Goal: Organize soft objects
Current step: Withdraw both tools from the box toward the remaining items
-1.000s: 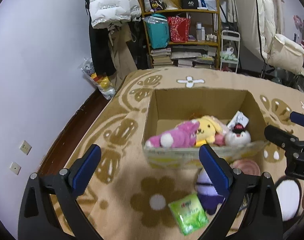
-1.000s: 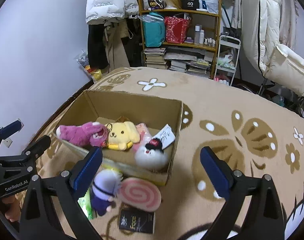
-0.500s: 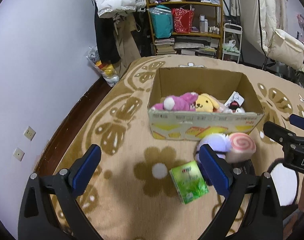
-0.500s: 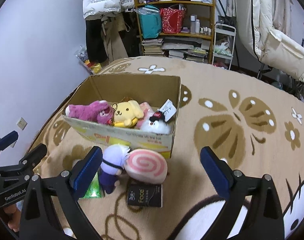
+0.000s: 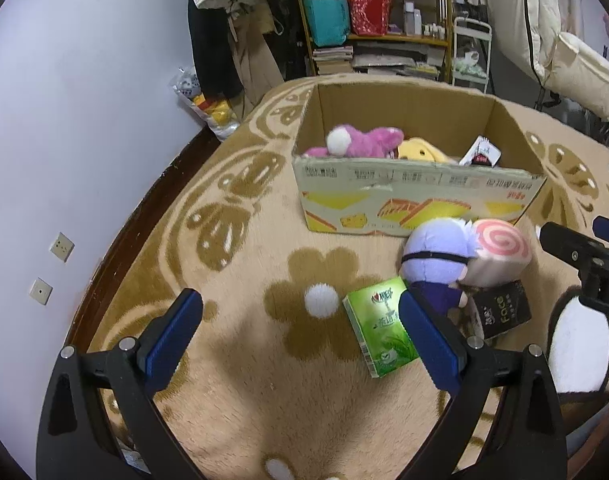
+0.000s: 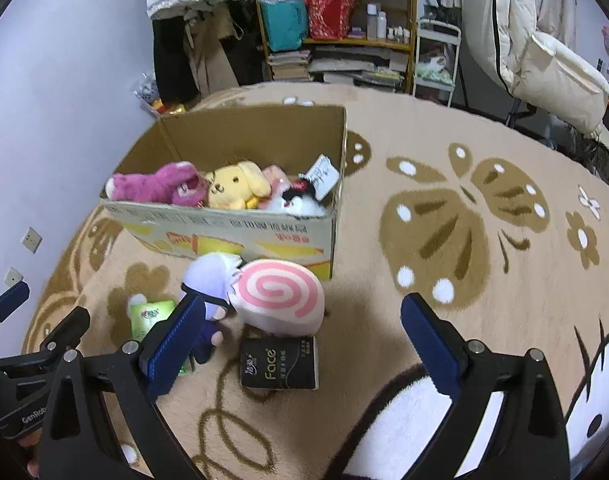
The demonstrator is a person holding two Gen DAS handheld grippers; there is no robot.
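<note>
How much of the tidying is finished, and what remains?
Done: a pink plush, a yellow dog and a white plush lie in the box. In hand: nothing; the left gripper and right gripper are open. Left: the purple doll and swirl cushion on the rug.

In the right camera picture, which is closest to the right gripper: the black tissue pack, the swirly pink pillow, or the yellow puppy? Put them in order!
From the right gripper:
1. Black tissue pack, on the rug between the fingers.
2. Swirly pink pillow, just behind it.
3. Yellow puppy, farthest, inside the cardboard box.
</note>
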